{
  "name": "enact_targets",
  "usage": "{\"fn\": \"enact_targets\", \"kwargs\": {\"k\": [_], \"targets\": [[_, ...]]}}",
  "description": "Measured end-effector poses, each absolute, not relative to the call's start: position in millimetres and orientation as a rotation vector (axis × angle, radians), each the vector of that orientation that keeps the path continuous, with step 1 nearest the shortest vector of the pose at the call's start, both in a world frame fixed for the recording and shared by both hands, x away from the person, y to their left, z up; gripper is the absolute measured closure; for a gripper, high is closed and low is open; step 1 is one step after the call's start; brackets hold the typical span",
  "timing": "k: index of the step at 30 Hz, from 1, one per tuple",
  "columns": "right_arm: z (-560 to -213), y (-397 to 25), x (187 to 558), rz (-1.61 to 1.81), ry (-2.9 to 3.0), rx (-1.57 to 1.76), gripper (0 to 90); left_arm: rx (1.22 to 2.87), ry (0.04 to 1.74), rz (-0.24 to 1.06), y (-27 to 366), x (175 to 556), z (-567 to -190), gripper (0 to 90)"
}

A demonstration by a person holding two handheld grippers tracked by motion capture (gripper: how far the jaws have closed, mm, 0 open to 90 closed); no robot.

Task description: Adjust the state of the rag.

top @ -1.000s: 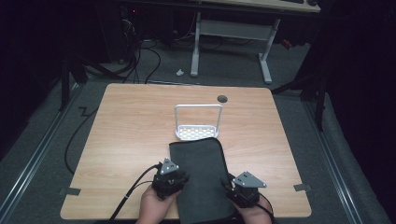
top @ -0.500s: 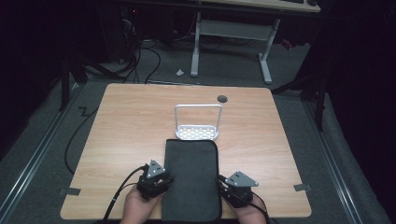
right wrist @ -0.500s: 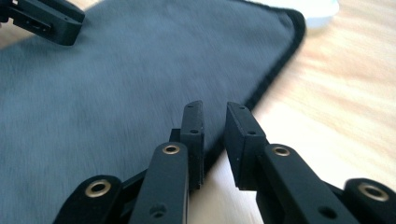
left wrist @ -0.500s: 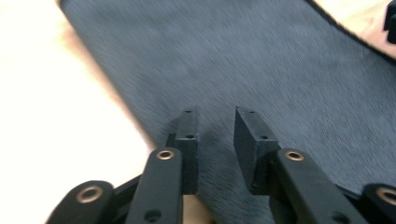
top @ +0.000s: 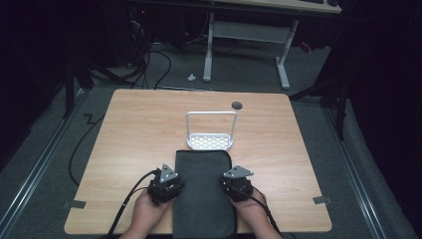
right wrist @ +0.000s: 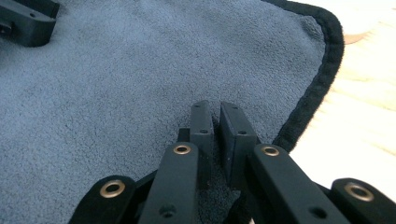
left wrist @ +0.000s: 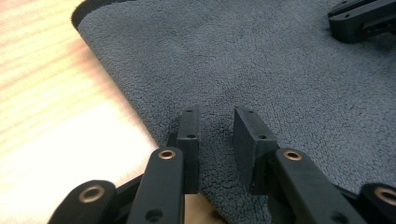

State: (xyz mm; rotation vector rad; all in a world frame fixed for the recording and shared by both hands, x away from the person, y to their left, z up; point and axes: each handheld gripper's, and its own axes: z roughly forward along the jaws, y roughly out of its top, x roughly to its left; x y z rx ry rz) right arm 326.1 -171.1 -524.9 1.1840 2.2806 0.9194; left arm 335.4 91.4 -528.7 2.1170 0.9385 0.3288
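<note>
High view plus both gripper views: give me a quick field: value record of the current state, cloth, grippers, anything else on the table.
surface: wooden table
cloth: dark grey towel, flat, near edge, between the hands
rack: white wire stand, just beyond the towel's far edge
left gripper: jaws apart, over the towel's left edge
right gripper: jaws nearly together, at the towel's right edge; grip on the fabric cannot be told
other: small dark round spot near the table's far edge

A cloth (top: pixel 204 191) lies on the table (top: pixel 124 129) between the left gripper (top: pixel 166 183) and right gripper (top: pixel 237 183). A rack (top: pixel 210 141) stands beyond both grippers, touching the cloth's far edge.
</note>
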Motion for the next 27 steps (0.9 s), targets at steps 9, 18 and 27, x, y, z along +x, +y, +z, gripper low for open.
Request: {"fn": "enact_targets", "kwargs": {"k": [9,18,27], "targets": [[-526,-178,298,0.957,2.321,1.12,83.8,2.133,0.886,0.294,97,305,-529,74.0],[-526,-182,277,0.965,2.334,1.103,82.9,2.124,0.877,0.216,101,288,-529,74.0],[-526,-181,270,0.965,2.345,1.095,81.4,2.101,0.878,0.181,105,286,-530,73.3]]}}
